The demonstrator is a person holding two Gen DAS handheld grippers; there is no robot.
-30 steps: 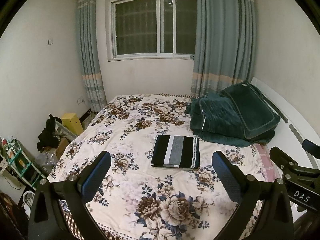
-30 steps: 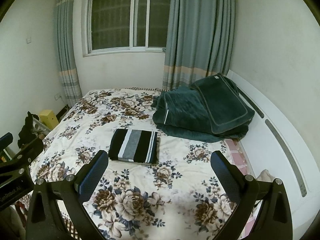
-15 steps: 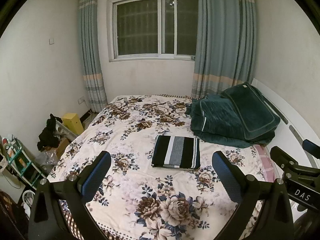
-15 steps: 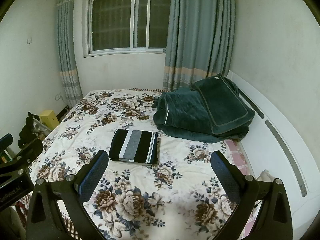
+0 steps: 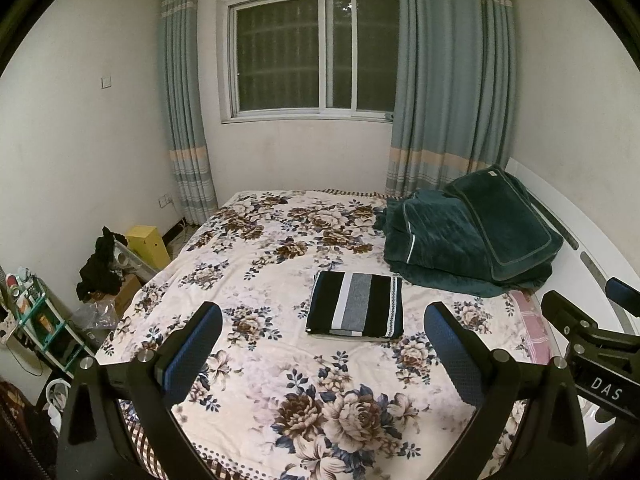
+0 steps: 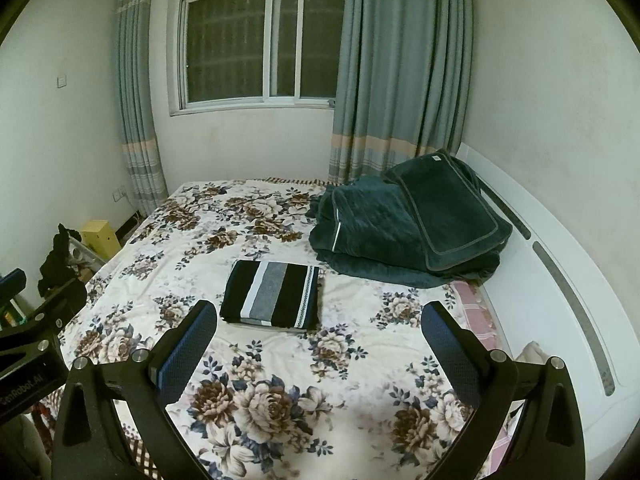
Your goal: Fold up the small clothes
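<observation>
A small black, white and grey striped garment (image 5: pixel 356 305) lies folded into a neat rectangle on the floral bedspread (image 5: pixel 280 360); it also shows in the right wrist view (image 6: pixel 272 294). My left gripper (image 5: pixel 322 320) is open and empty, held above the near part of the bed, short of the garment. My right gripper (image 6: pixel 320 318) is open and empty too, beside the left one. The right gripper's body shows at the right edge of the left wrist view (image 5: pixel 588 336).
A heap of dark green bedding (image 5: pixel 472 236) lies at the bed's far right, by the white headboard (image 6: pixel 560 264). Left of the bed are a yellow box (image 5: pixel 148 242), black clothes (image 5: pixel 100 268) and a small shelf (image 5: pixel 36 320). A window and curtains stand behind.
Both grippers have drawn back and risen slightly; the view drifted a little. The folded garment has not moved.
</observation>
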